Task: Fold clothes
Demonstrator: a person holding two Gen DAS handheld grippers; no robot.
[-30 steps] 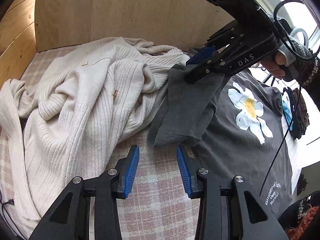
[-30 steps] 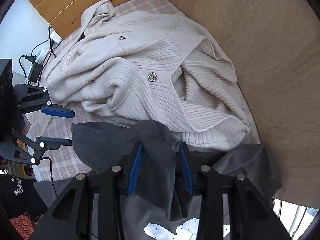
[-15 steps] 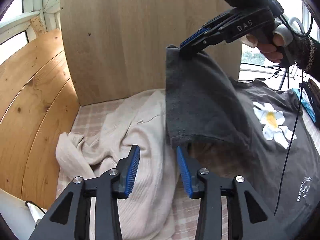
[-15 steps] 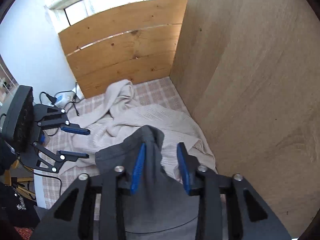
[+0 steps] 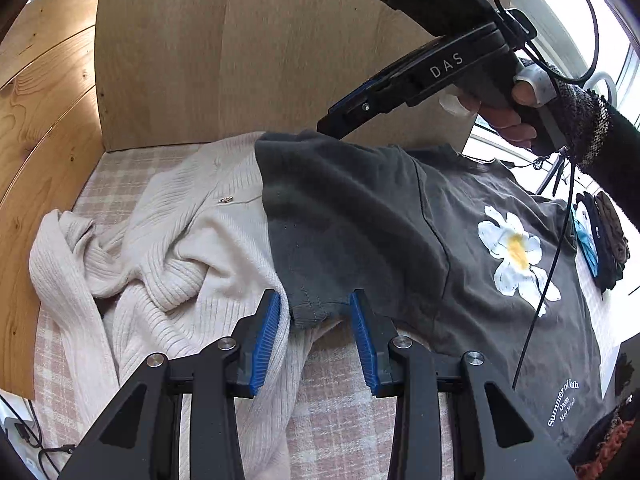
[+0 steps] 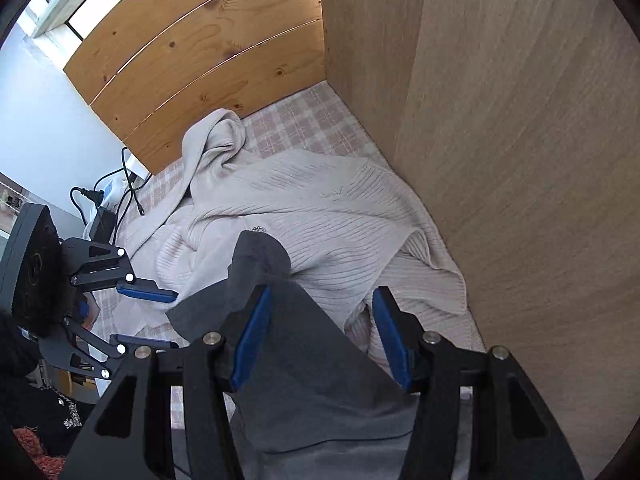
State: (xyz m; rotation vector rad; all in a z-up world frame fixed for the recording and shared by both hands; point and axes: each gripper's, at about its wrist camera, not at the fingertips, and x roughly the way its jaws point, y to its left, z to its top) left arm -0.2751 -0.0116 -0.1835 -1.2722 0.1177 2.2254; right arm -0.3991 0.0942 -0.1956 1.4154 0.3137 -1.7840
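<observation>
A dark grey T-shirt (image 5: 380, 216) with a white daisy print lies spread on the bed, its sleeve over a cream ribbed cardigan (image 5: 180, 248). My left gripper (image 5: 314, 336) is open, and the sleeve hem lies between its blue pads without being pressed. A hand holds my right gripper (image 5: 328, 122) just above the shirt's shoulder. In the right wrist view the right gripper (image 6: 320, 332) stands open. Grey T-shirt cloth (image 6: 296, 320) rests against its left pad only, clear of the right one. The cardigan (image 6: 320, 216) lies beyond, and the left gripper (image 6: 176, 320) is at the left.
A pink checked sheet (image 5: 340, 400) covers the bed. A pale wooden panel (image 5: 280, 60) stands behind it and a pine board (image 5: 40, 100) to the left. Dark folded clothes (image 5: 608, 240) lie at the far right. Cables and a plug (image 6: 108, 200) hang past the bed's corner.
The right gripper lifted the bunched sleeve, laid it out over the cardigan, and its jaws came apart off the cloth. The sleeve hem now sits between the left gripper's fingers.
</observation>
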